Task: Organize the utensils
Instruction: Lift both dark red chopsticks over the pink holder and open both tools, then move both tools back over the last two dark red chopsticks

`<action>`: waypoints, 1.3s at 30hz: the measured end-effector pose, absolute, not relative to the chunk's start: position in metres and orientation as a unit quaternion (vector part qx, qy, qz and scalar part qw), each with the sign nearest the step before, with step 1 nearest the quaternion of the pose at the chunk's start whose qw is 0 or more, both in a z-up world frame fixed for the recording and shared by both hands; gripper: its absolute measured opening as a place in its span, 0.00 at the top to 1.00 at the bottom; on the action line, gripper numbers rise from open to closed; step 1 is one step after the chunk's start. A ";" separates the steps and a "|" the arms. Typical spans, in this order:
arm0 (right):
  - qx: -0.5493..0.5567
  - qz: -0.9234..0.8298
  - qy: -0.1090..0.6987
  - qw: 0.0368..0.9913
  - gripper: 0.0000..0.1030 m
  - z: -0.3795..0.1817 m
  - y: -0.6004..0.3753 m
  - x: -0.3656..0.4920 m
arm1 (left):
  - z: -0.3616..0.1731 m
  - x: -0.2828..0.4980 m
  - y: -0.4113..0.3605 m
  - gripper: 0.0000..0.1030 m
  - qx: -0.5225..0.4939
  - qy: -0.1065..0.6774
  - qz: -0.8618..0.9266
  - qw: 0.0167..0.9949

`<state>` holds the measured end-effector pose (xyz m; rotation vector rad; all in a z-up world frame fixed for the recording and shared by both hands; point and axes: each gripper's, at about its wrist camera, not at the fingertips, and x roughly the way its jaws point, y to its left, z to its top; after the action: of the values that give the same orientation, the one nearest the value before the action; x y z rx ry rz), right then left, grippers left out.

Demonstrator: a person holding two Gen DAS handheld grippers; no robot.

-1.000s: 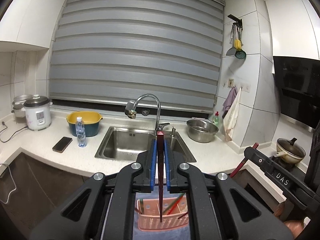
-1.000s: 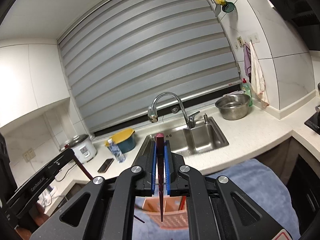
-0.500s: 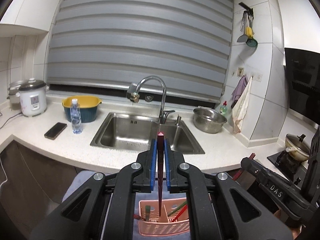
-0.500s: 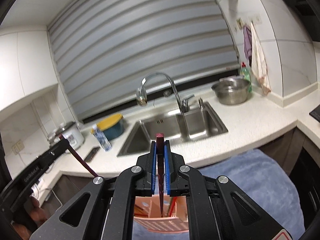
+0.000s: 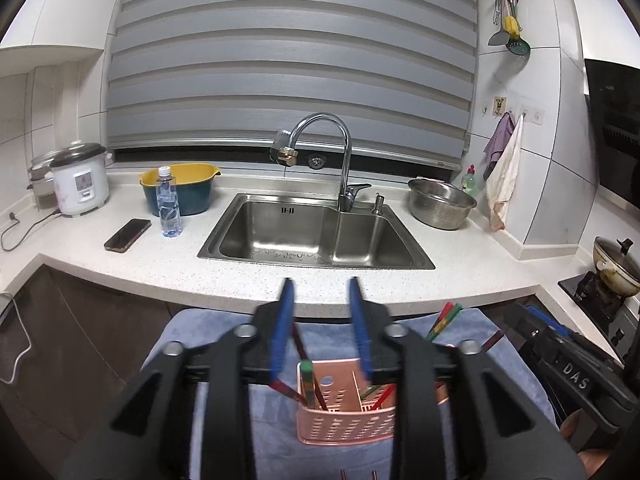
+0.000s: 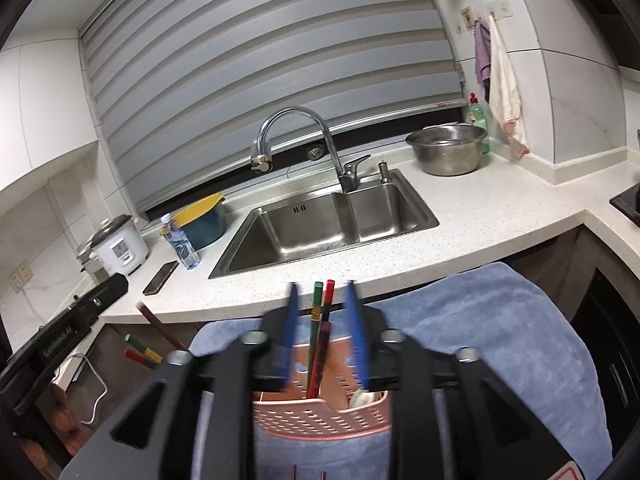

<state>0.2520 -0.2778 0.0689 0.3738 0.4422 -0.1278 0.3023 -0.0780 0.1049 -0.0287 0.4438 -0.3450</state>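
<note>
From the left wrist view, our left gripper [image 5: 322, 328] is opening, its blue fingers [image 5: 281, 328] spread and blurred. A dark red chopstick [image 5: 298, 344] runs between them with no pad pressing on it, its lower end down in the left compartment of the pink basket [image 5: 346, 426], which stands on the blue towel [image 5: 224, 400]. Its long axis leans, upper end toward the left finger. To finish this release well, we judge we should let the fingers part fully, then lift straight up so neither pad drags the stick out again. More green and red chopsticks [image 5: 444, 318] rise beyond the basket on the right.

From the right wrist view, our right gripper [image 6: 322, 332] is opening too, fingers [image 6: 356, 332] apart. A green and a red chopstick [image 6: 322, 328] stand between them, nearly upright, tips down in the basket [image 6: 320, 416], tops pointing at the worktop [image 6: 460, 232] edge. Neither pad appears to press them. Here too we should withdraw upward along the sticks' axis.
</note>
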 end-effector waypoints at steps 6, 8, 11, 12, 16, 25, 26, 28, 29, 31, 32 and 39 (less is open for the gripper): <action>0.183 -0.067 0.213 0.957 0.62 0.071 -0.275 0.223 | 0.108 0.272 -0.081 0.56 0.011 0.212 -0.169 0.962; 0.180 -0.066 0.213 0.958 0.62 0.071 -0.272 0.213 | 0.108 0.262 -0.081 0.55 0.016 0.212 -0.169 0.962; 0.174 -0.064 0.214 0.959 0.62 0.073 -0.267 0.197 | 0.110 0.247 -0.079 0.54 0.017 0.215 -0.172 0.961; 0.172 -0.063 0.214 0.960 0.62 0.073 -0.264 0.190 | 0.111 0.241 -0.078 0.53 0.018 0.215 -0.174 0.961; 0.163 -0.060 0.213 0.961 0.62 0.076 -0.256 0.172 | 0.112 0.222 -0.077 0.53 0.023 0.218 -0.174 0.960; 0.134 -0.058 0.220 0.965 0.61 0.068 -0.235 0.121 | 0.100 0.186 -0.071 0.53 0.033 0.235 -0.173 0.956; 0.129 -0.059 0.221 0.965 0.61 0.067 -0.232 0.117 | 0.098 0.183 -0.070 0.53 0.032 0.238 -0.173 0.955; 0.121 -0.059 0.225 0.965 0.61 0.063 -0.228 0.108 | 0.093 0.176 -0.068 0.53 0.030 0.245 -0.172 0.954; 0.116 -0.060 0.228 0.965 0.61 0.061 -0.225 0.103 | 0.091 0.172 -0.067 0.53 0.029 0.247 -0.171 0.953; 0.111 -0.060 0.233 0.964 0.61 0.056 -0.220 0.095 | 0.089 0.167 -0.064 0.53 0.030 0.250 -0.170 0.953; 0.106 -0.060 0.237 0.964 0.61 0.054 -0.217 0.090 | 0.087 0.162 -0.064 0.53 0.031 0.251 -0.169 0.953; 0.105 -0.053 0.250 0.961 0.61 0.045 -0.208 0.067 | 0.079 0.143 -0.056 0.53 0.032 0.262 -0.168 0.950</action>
<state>0.0668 -0.2084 0.0445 0.2133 0.5075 -0.1073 0.1433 -0.0561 0.0789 0.0648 0.5339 -0.3418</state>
